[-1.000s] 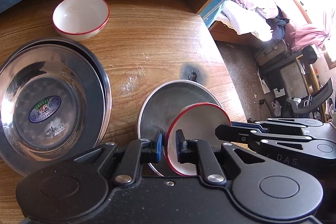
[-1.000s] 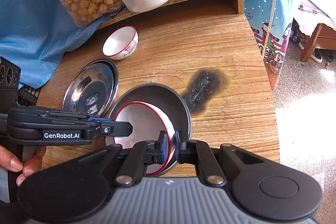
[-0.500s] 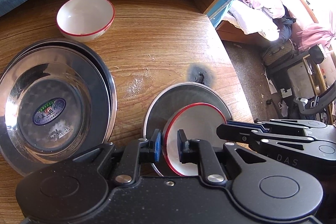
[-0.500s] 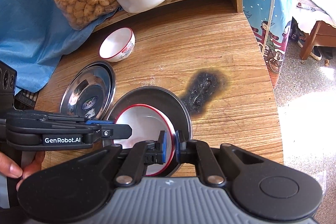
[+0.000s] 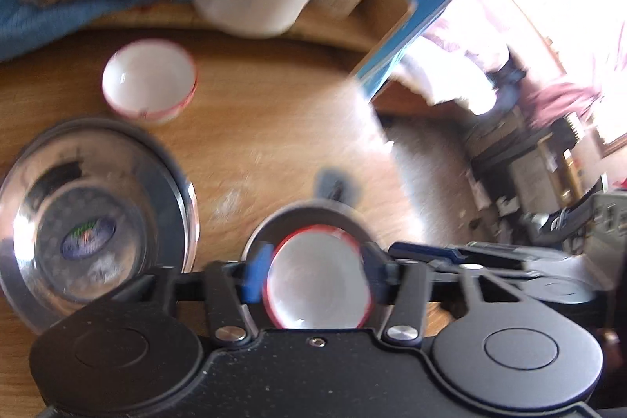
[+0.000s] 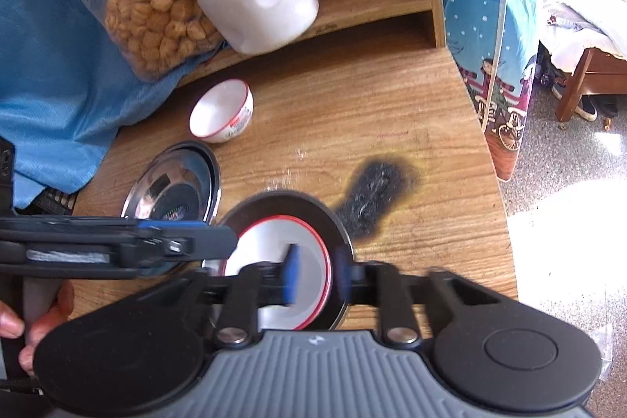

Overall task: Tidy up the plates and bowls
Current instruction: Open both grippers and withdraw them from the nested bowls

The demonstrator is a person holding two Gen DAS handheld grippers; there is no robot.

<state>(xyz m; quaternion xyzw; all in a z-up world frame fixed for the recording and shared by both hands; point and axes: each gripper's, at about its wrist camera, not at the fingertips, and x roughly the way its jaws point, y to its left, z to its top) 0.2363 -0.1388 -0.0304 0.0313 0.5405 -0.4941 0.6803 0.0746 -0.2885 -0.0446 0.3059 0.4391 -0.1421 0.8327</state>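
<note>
Two bowls [image 6: 221,112]; seemingly two steel plates [image 6: 176,183]; grippers [image 6: 315,271] opening.

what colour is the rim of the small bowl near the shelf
Red, on a white bowl; clearest in the right wrist view.

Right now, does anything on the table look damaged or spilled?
Yes. The wooden table has a black scorch mark with a yellowish edge, just beyond the steel plate holding the red-rimmed bowl. Pale crumbs or powder lie scattered beside it.
</note>
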